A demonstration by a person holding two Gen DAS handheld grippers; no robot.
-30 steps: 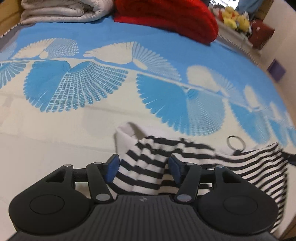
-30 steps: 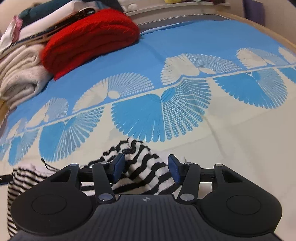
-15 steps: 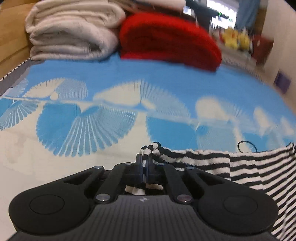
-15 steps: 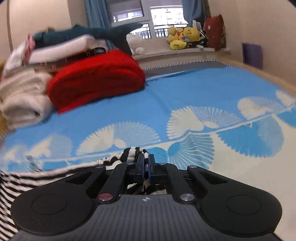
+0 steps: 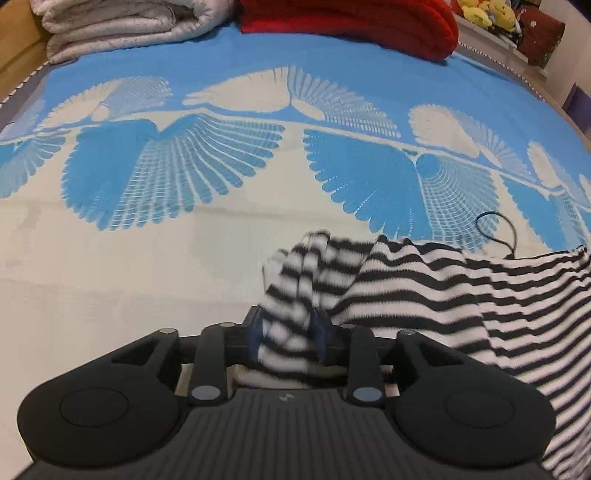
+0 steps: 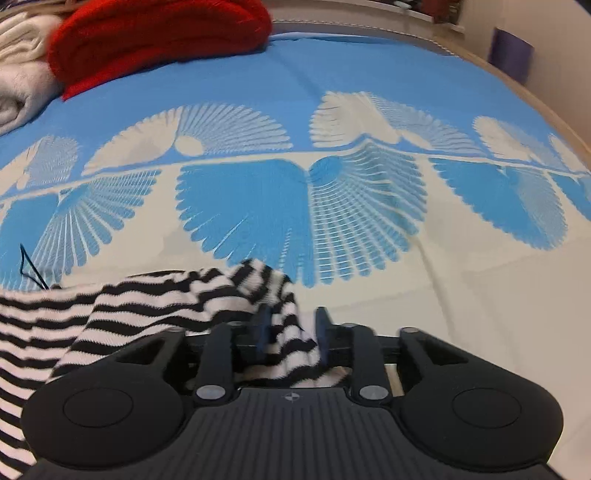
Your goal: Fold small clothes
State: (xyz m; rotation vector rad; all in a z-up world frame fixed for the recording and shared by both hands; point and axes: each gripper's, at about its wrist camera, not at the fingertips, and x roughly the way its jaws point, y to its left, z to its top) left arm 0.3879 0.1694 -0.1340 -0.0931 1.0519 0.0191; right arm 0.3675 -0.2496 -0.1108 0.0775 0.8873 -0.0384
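A black-and-white striped garment lies bunched on the blue-and-cream patterned bedspread. Its left corner stands up between the blue pads of my left gripper, whose jaws are opening; the cloth there is blurred and slack. In the right wrist view the same striped garment runs off to the left. Its right corner sits between the pads of my right gripper, whose jaws are opening too, with a little gap beside the right pad.
A red knit and a folded pale blanket are stacked at the far edge of the bed. A thin black loop lies just beyond the garment. Plush toys sit on a ledge behind.
A second ago both grippers stood open around the garment's corners, then they shut on them and lifted. Now both pairs of jaws have parted again and both views tilt down toward the bed.
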